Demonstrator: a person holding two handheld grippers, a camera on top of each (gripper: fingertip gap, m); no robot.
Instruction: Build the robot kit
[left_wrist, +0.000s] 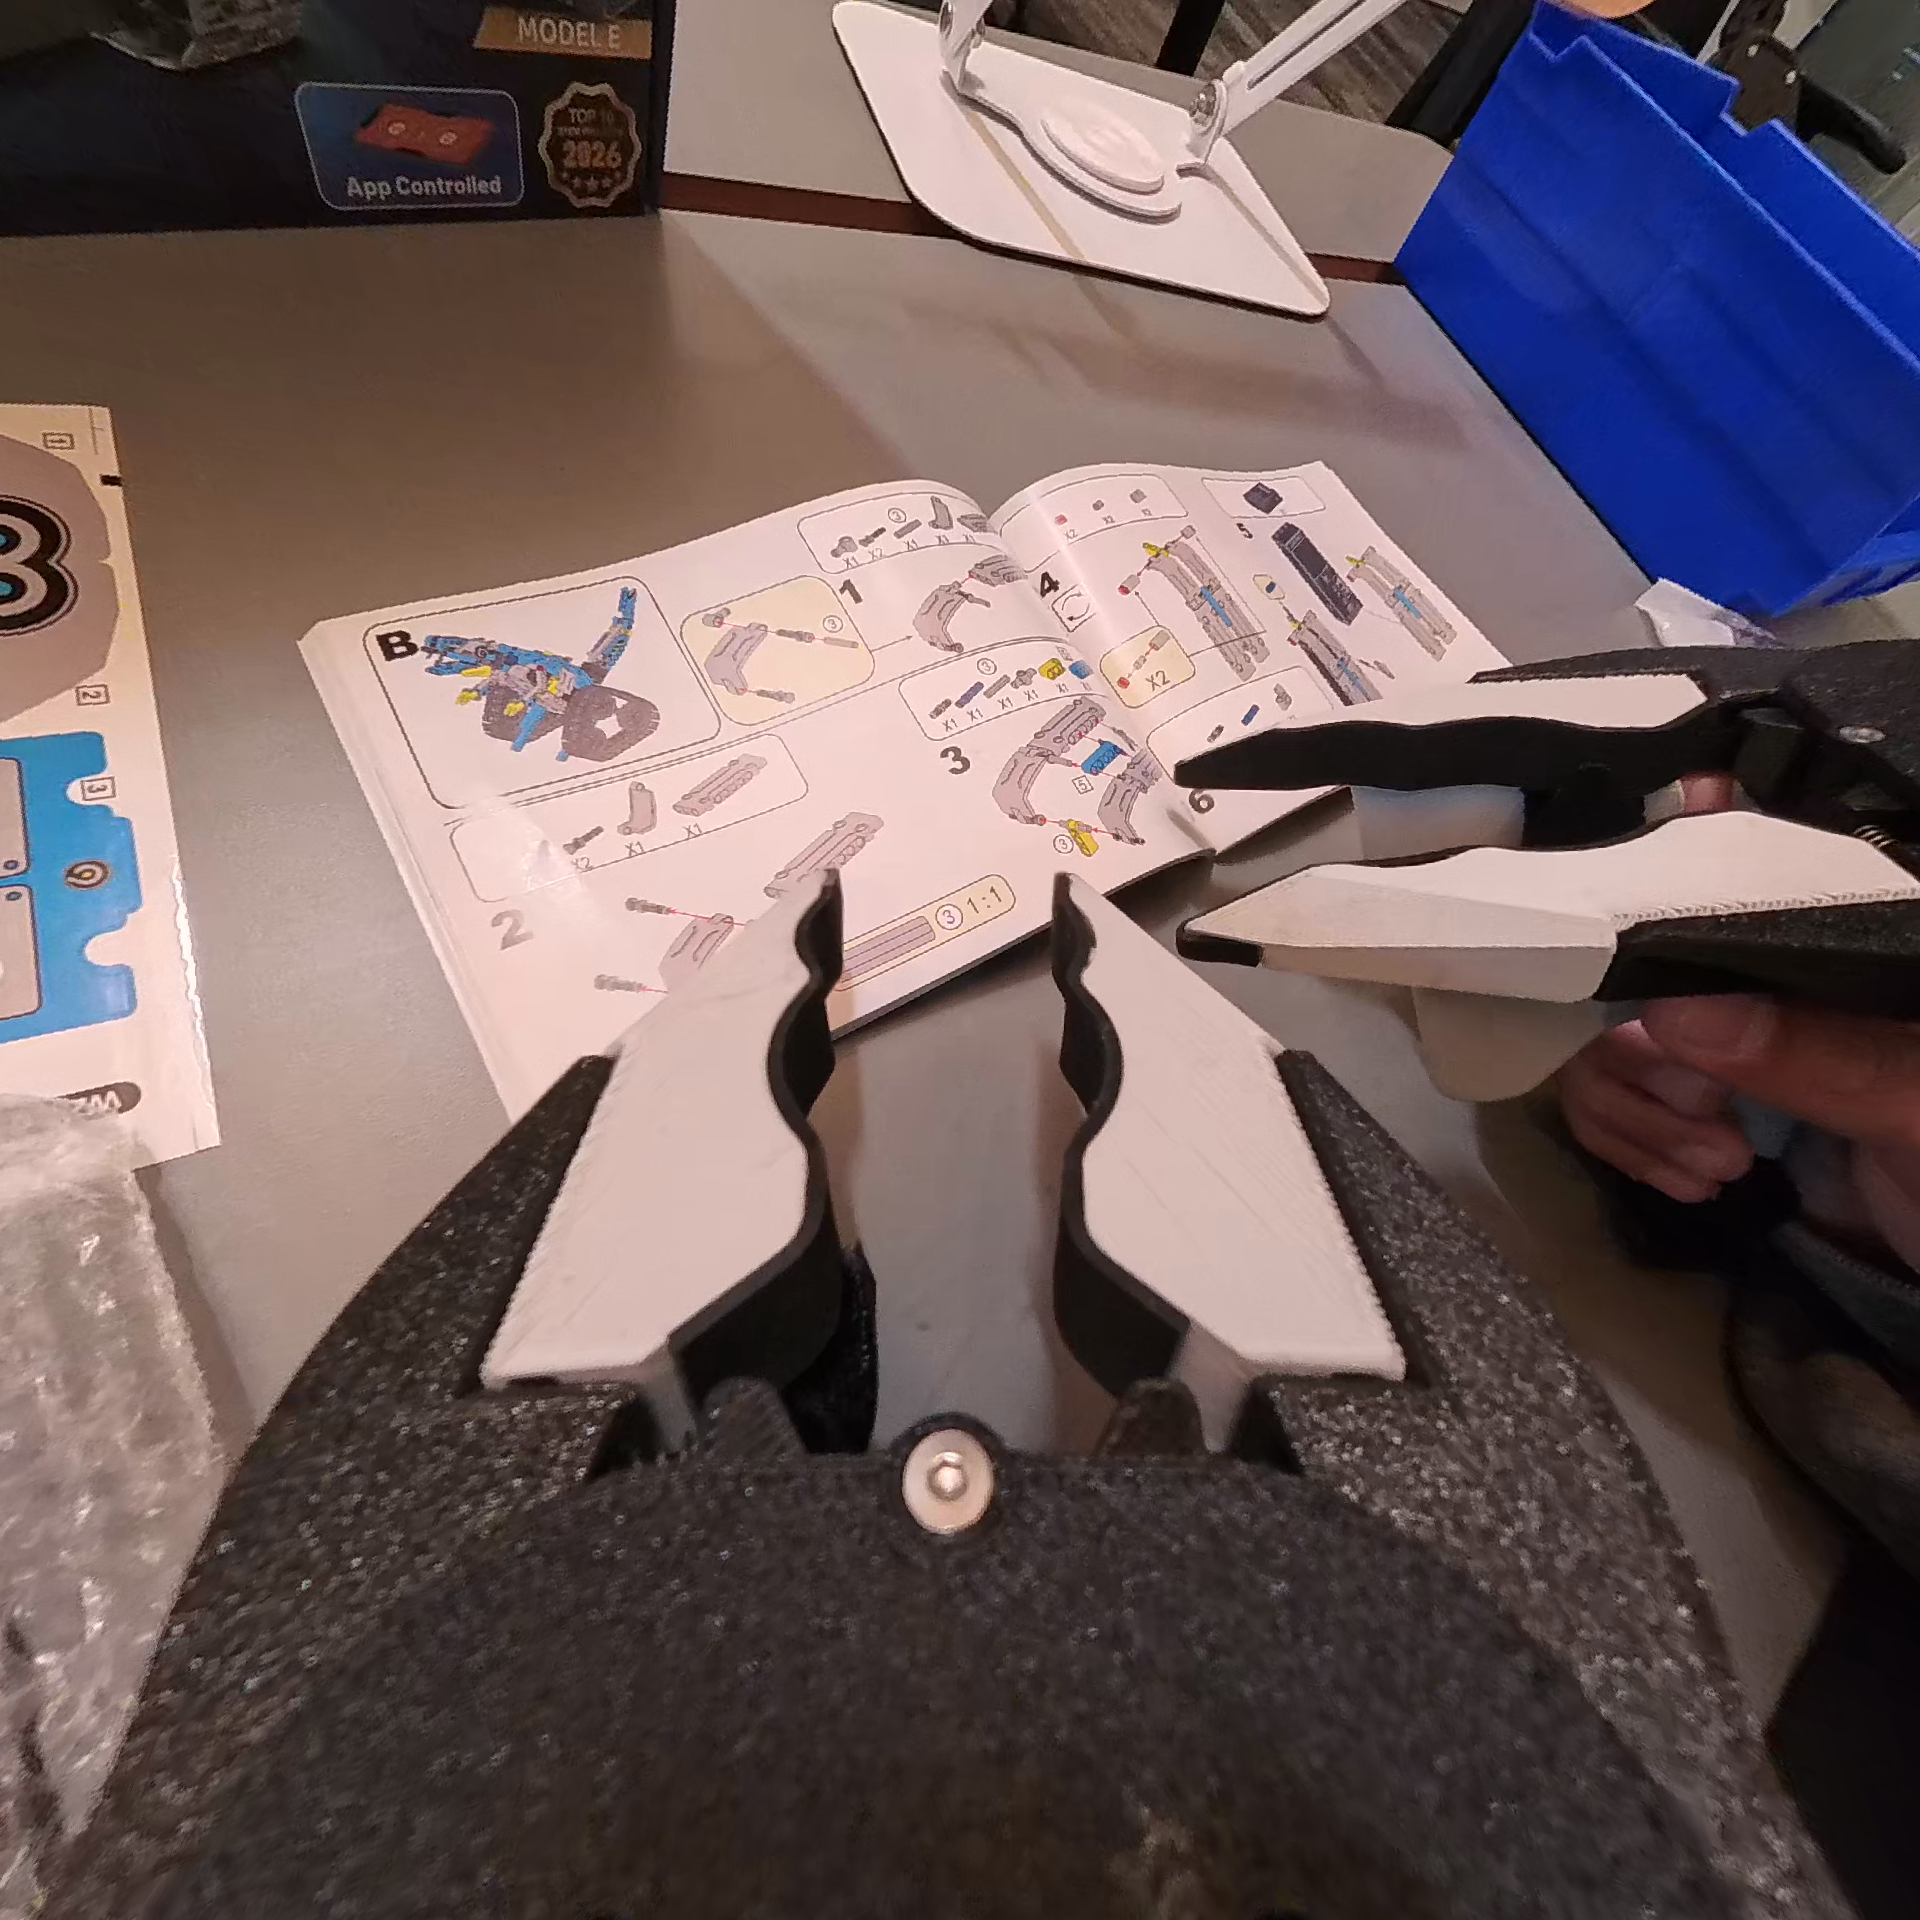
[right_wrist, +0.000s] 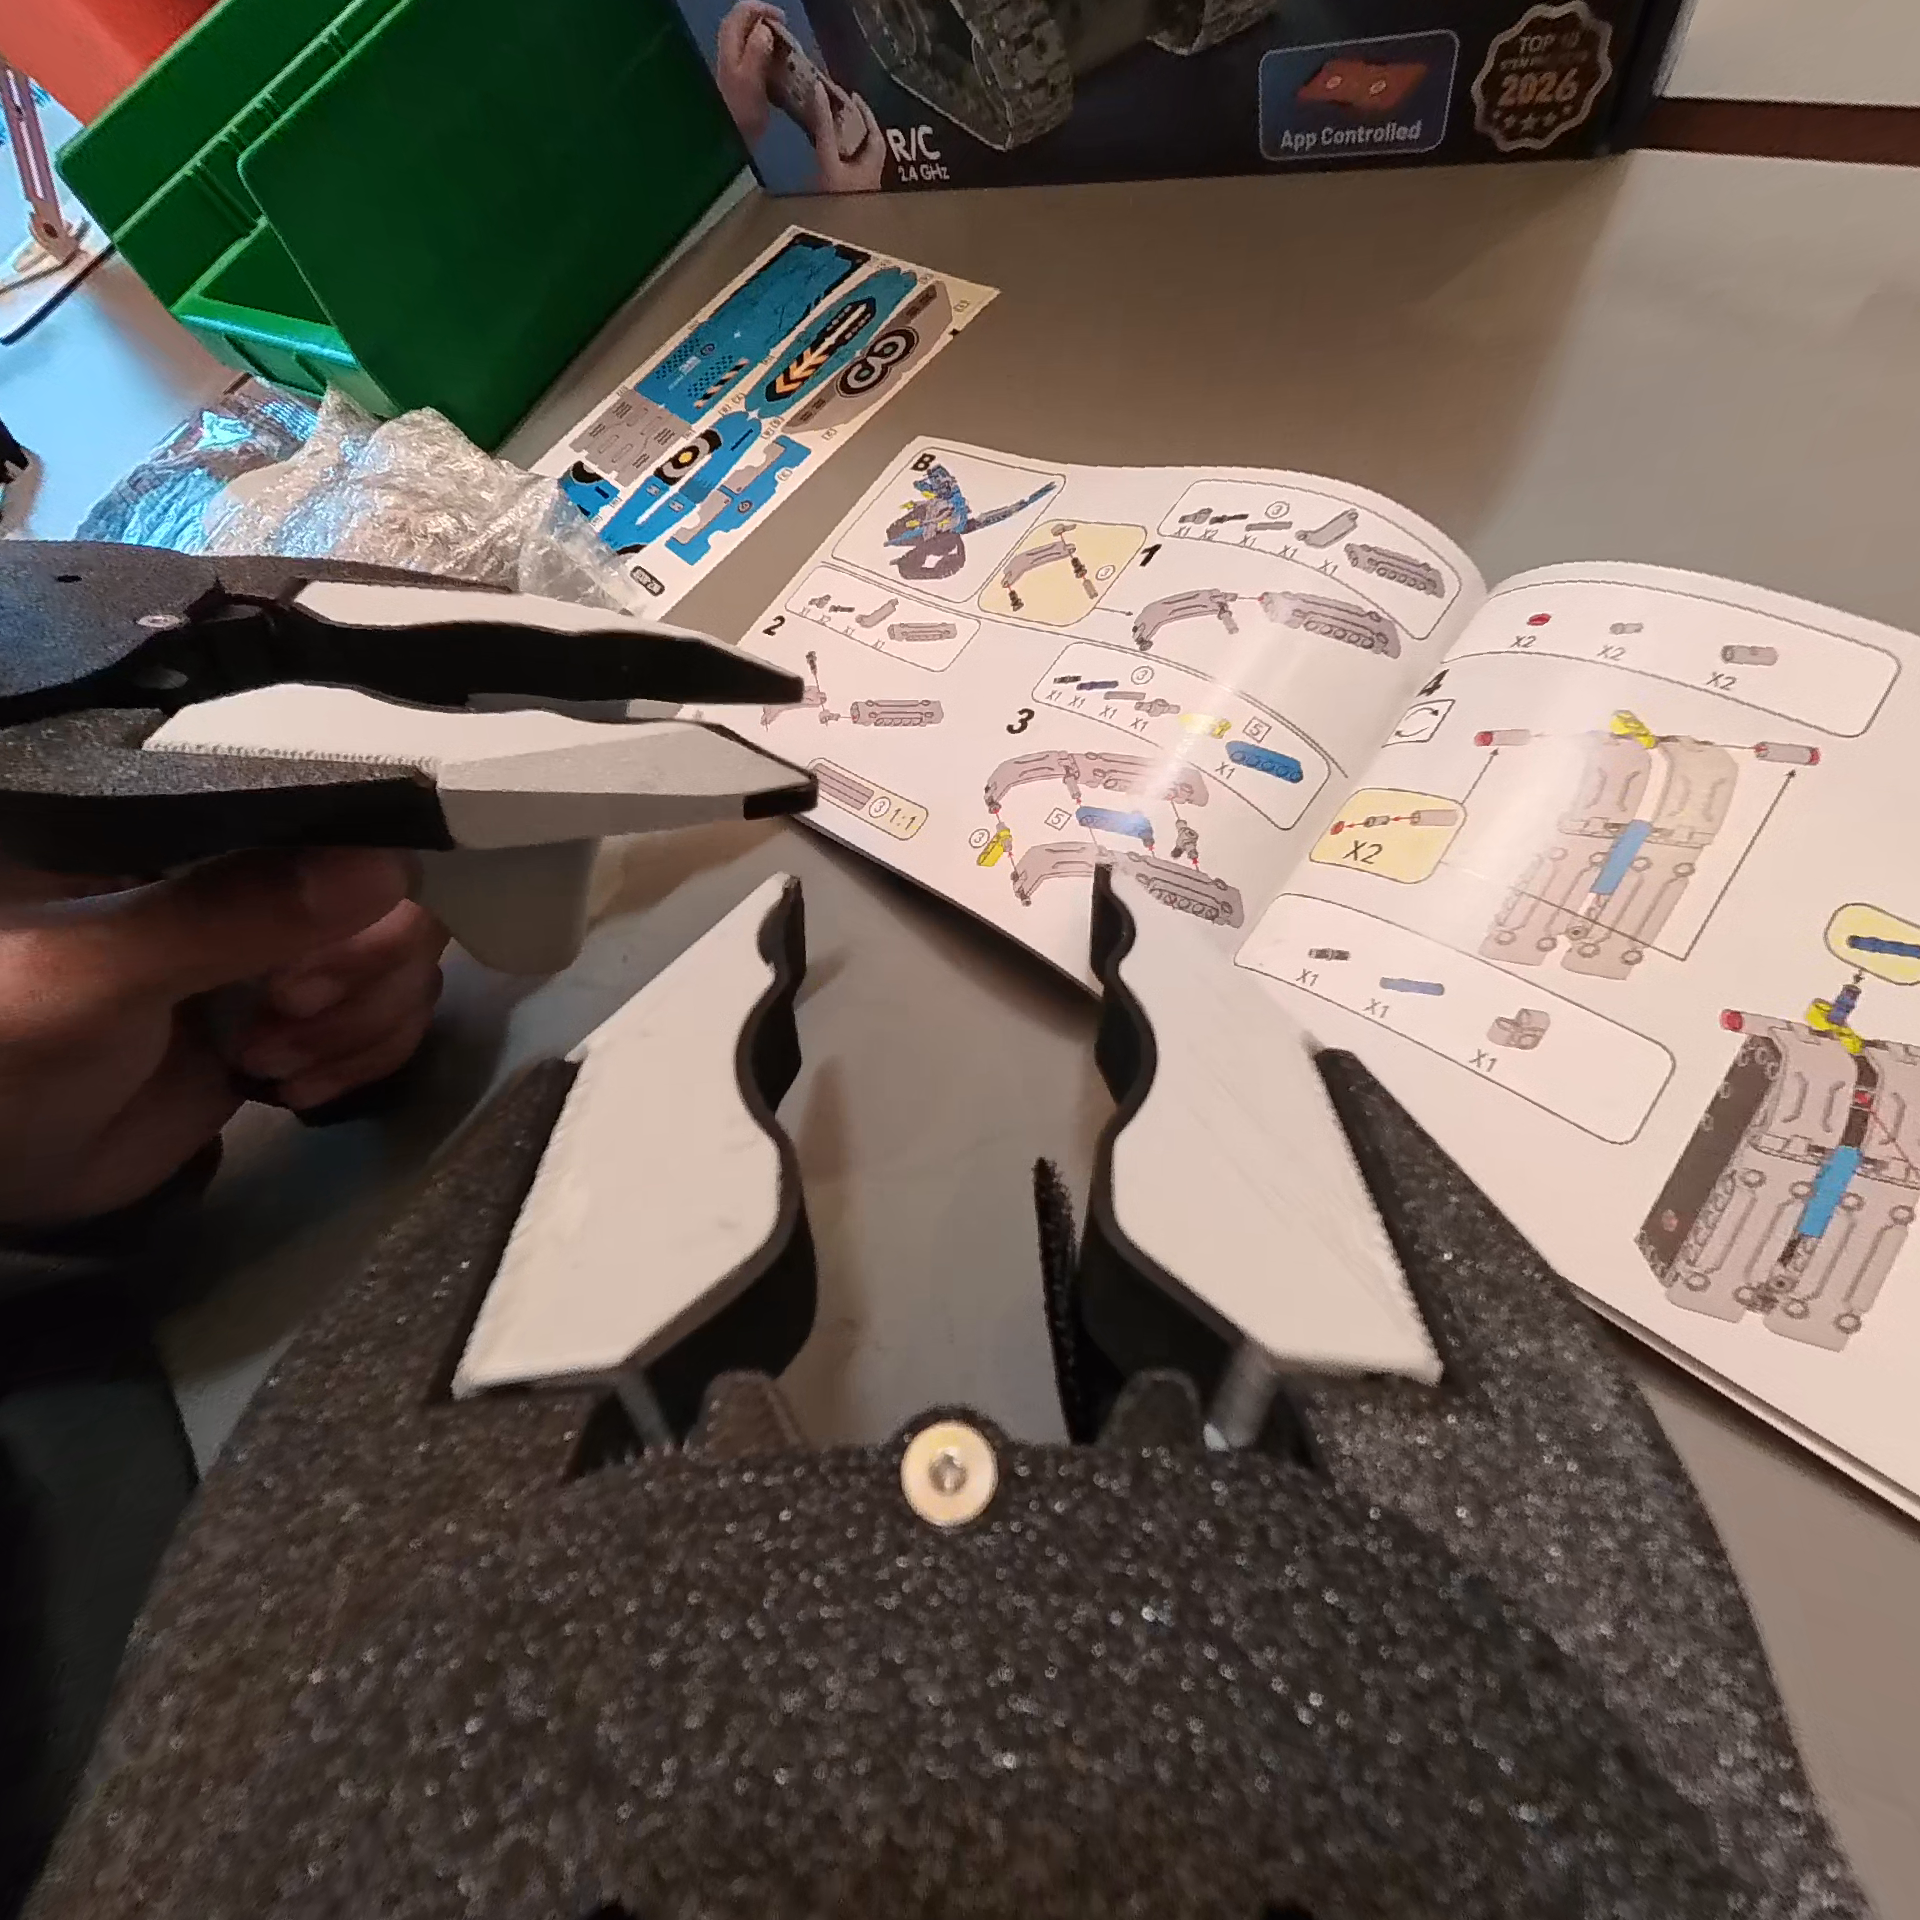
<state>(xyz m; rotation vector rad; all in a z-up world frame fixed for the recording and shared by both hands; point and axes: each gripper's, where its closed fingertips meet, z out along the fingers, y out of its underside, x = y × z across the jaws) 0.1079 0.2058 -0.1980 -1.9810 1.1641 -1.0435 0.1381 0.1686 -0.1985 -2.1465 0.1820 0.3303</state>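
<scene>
An open instruction booklet (left_wrist: 727, 748) lies flat on the grey table (left_wrist: 468, 343); it also shows in the right wrist view (right_wrist: 1351, 790). My left gripper (left_wrist: 945, 899) is open and empty, its tips over the booklet's near edge. My right gripper (right_wrist: 945, 888) is open and empty, its tips at the booklet's near edge by the left page. The right gripper (left_wrist: 1184, 852) also enters the left wrist view from the right, held by a hand (left_wrist: 1704, 1091). The left gripper (right_wrist: 805, 743) shows in the right wrist view at left, over the booklet's left page.
A sticker sheet (left_wrist: 73, 790) lies left of the booklet, also in the right wrist view (right_wrist: 748, 405). Bubble-wrap bags (right_wrist: 364, 488) lie beside green bins (right_wrist: 416, 208). A dark product box (right_wrist: 1195, 83), a white stand base (left_wrist: 1091, 166) and a blue bin (left_wrist: 1683, 312) stand at the back.
</scene>
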